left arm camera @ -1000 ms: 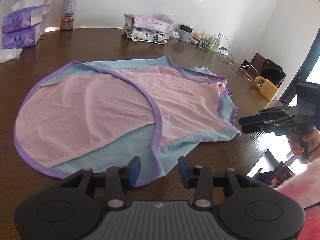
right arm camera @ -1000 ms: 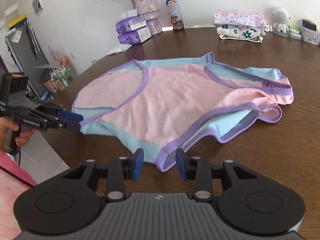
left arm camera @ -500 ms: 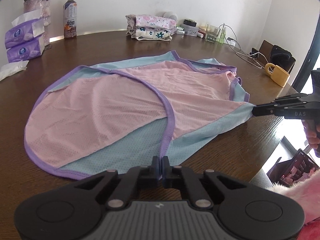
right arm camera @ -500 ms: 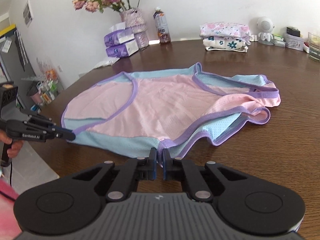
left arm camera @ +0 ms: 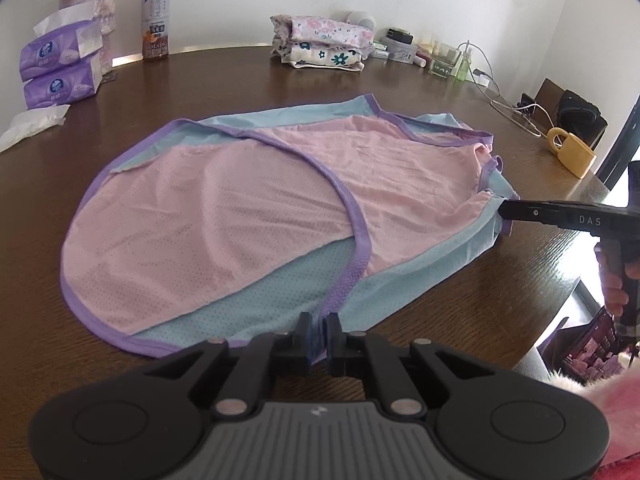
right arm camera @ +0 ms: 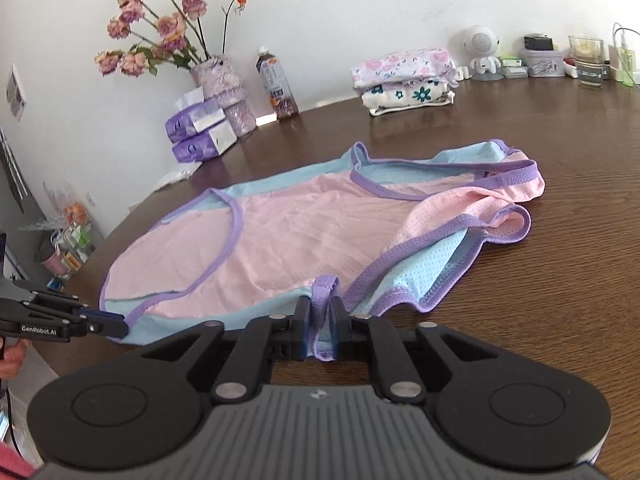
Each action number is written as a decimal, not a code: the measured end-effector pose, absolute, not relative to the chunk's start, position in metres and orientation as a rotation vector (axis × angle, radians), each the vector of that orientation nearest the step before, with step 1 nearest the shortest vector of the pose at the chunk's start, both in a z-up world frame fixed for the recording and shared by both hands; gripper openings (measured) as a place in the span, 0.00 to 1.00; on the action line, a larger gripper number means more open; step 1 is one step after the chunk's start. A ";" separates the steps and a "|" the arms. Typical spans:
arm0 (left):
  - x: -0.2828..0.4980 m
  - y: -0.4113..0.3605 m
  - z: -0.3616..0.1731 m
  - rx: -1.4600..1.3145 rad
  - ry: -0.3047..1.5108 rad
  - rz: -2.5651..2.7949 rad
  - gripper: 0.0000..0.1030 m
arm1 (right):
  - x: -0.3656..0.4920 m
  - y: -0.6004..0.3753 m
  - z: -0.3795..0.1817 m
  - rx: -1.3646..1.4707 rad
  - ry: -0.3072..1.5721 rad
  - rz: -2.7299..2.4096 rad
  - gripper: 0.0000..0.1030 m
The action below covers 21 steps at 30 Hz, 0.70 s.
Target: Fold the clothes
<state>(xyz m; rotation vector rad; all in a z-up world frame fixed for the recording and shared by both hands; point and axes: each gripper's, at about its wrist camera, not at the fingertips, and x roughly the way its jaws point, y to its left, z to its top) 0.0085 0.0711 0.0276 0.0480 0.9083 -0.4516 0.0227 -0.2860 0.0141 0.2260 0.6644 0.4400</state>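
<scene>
Now the pink-and-blue mesh garment (left arm camera: 248, 216) lies spread across the middle of the brown tabletop (left arm camera: 460, 312), its near hem clamped at two points. At six o'clock in the left wrist view the left gripper (left arm camera: 319, 336) has its jaws pressed together on the purple trim, and at three o'clock the right gripper (left arm camera: 505, 211) bites the blue corner; in the right wrist view the right gripper (right arm camera: 320, 334) pinches a bunched loop of purple binding. At twelve o'clock a stack of folded floral clothes (left arm camera: 324, 48) sits well apart from the garment, with a drink bottle (left arm camera: 156, 16) and tissue packs (left arm camera: 60, 64) toward ten o'clock.
</scene>
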 end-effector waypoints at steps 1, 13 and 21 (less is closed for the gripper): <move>0.009 0.071 0.029 0.049 0.903 -0.446 0.17 | 0.019 -0.285 0.015 0.226 0.646 0.433 0.34; -0.004 0.068 0.029 0.017 0.899 -0.399 0.25 | -0.011 -0.316 0.023 0.247 0.578 0.417 0.41; -0.019 0.075 0.026 -0.009 0.865 -0.374 0.25 | -0.009 -0.321 0.026 0.178 0.612 0.427 0.35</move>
